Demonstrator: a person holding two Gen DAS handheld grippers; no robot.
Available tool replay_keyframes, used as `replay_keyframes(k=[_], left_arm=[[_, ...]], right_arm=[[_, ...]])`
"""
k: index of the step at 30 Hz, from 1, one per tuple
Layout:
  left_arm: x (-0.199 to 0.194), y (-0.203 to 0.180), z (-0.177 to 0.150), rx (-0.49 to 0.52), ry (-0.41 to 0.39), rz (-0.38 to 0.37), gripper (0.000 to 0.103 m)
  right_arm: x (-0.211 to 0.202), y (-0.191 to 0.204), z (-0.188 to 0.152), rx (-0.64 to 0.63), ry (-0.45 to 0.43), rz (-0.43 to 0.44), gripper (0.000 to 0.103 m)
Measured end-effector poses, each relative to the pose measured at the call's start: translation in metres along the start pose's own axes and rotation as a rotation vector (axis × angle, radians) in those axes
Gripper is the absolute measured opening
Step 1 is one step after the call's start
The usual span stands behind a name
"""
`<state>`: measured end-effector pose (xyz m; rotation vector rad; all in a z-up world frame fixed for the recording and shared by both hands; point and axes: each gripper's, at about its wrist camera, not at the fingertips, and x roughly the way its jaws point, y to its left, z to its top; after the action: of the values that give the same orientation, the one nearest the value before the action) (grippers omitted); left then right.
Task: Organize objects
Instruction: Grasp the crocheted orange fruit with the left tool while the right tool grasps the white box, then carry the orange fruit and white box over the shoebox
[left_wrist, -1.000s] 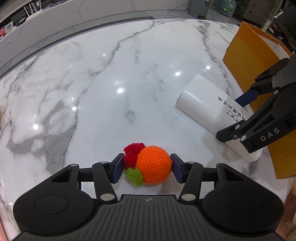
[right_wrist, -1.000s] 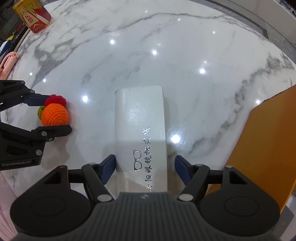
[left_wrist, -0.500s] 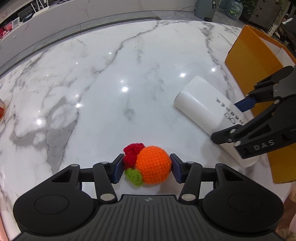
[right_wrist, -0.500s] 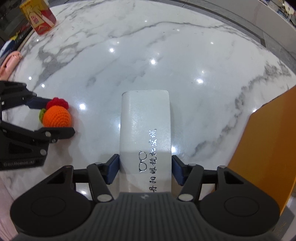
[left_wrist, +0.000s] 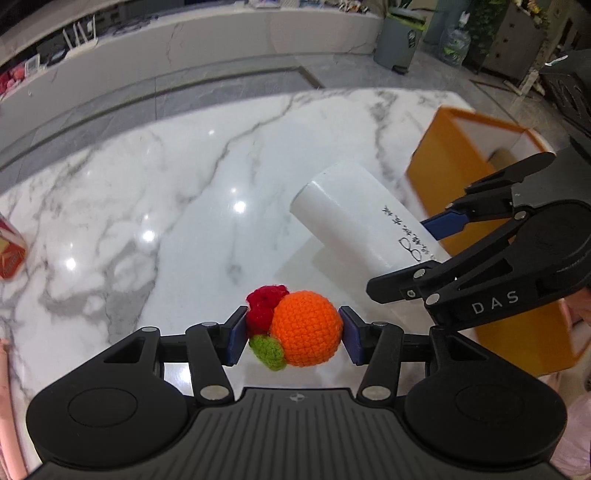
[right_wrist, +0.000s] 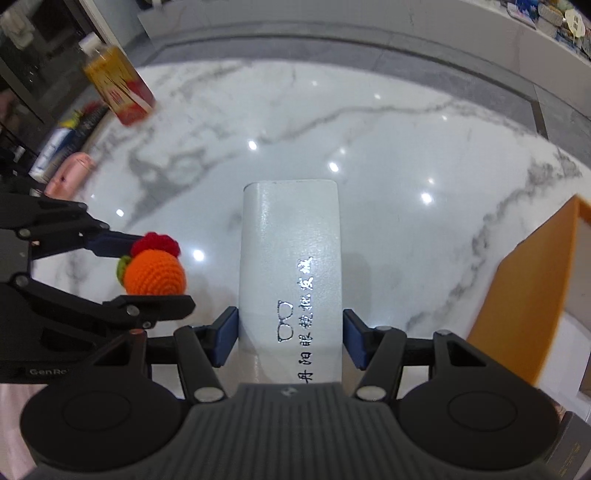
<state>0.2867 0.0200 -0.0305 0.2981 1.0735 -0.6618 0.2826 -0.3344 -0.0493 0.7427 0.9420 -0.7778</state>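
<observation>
My left gripper (left_wrist: 293, 338) is shut on a crocheted orange fruit (left_wrist: 306, 328) with a red tuft and a green leaf, held above the marble table (left_wrist: 147, 192). My right gripper (right_wrist: 290, 336) is shut on a white glasses case (right_wrist: 290, 258) with silver lettering, also lifted off the table. In the left wrist view the case (left_wrist: 354, 214) and the right gripper (left_wrist: 439, 251) are to the right. In the right wrist view the fruit (right_wrist: 155, 273) and the left gripper (right_wrist: 147, 269) are at the left.
An open orange box (left_wrist: 476, 155) stands at the table's right edge, also in the right wrist view (right_wrist: 532, 295). A red and yellow carton (right_wrist: 118, 88) stands at the far left. A pink object (right_wrist: 68, 173) lies at the left edge.
My right gripper has closed on the glasses case and lifted it. My left gripper has lifted the crocheted fruit. Both cameras now sit higher above the table.
</observation>
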Motion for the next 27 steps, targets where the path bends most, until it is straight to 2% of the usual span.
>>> replay_keyframes(k=[4,9,15,20,27], left_arm=[[-0.025,-0.020,0.012,0.052,-0.043,-0.003,0.060],[-0.054,-0.063,0.029,0.189,-0.117,-0.033,0.060],[-0.066,-0.124,0.050,0.351,-0.167,-0.091,0.060],[-0.053,-0.168,0.063,0.458,-0.175,-0.134,0.060],[-0.012,-0.191,0.078,0.510,-0.150,-0.182,0.060]], right_arm=[[-0.035,0.001,-0.001,-0.026,-0.075,0.019,0.061],[-0.083,-0.012,0.000,-0.040,-0.165,0.031,0.061],[-0.143,-0.047,-0.011,-0.059,-0.256,-0.033,0.061],[-0.163,-0.075,-0.028,-0.150,-0.208,-0.135,0.061],[-0.156,-0.120,-0.043,-0.264,-0.043,-0.261,0.061]])
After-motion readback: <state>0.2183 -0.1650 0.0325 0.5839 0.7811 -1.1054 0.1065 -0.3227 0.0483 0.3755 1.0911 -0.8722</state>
